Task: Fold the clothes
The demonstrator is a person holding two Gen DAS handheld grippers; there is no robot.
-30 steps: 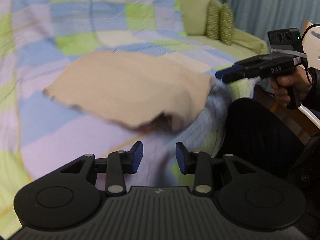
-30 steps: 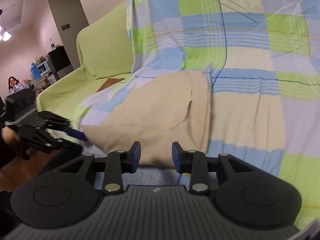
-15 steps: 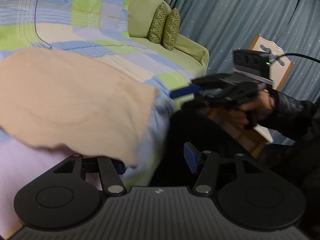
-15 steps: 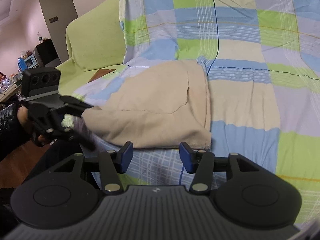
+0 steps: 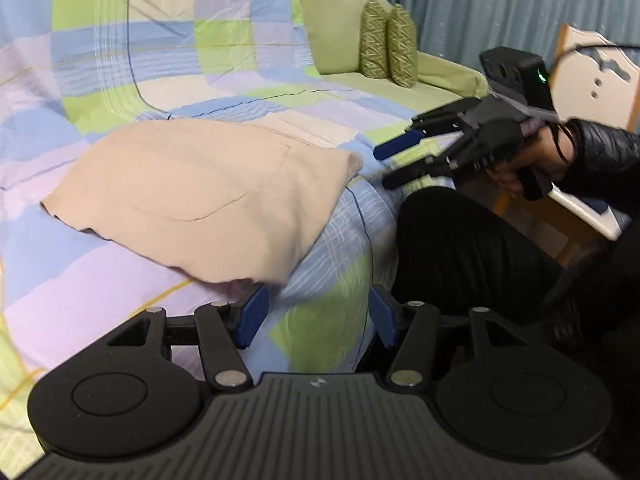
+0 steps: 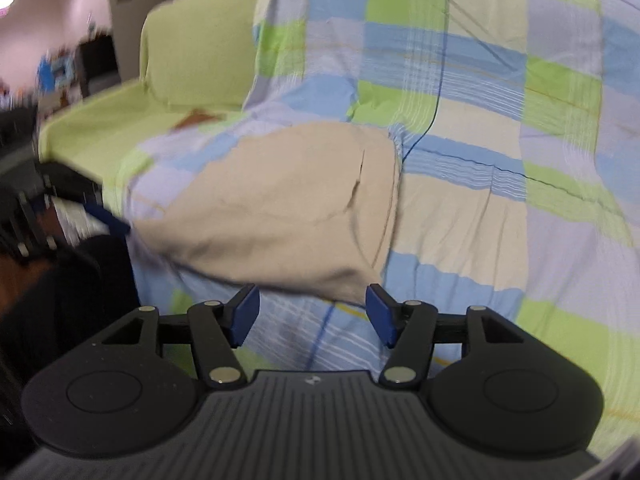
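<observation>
Left tongs (image 5: 315, 315): a matte black ribbed body along the bottom of the frame, two round discs at the lower corners, silver screws on the linkage arms, blue pads (image 5: 251, 312) on the fingers. Right tongs (image 5: 390, 166), at right of the left wrist view, carry a black camera box with a green light and a black cable. The person wears a black sleeve (image 5: 606, 160) and black trousers (image 5: 472, 248).

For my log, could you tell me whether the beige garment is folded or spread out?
Folded: the beige garment lies compact on the checked sheet, with doubled layers along its near edge.

Both wrist views face the beige garment (image 5: 200, 196) closely from opposite ends
</observation>
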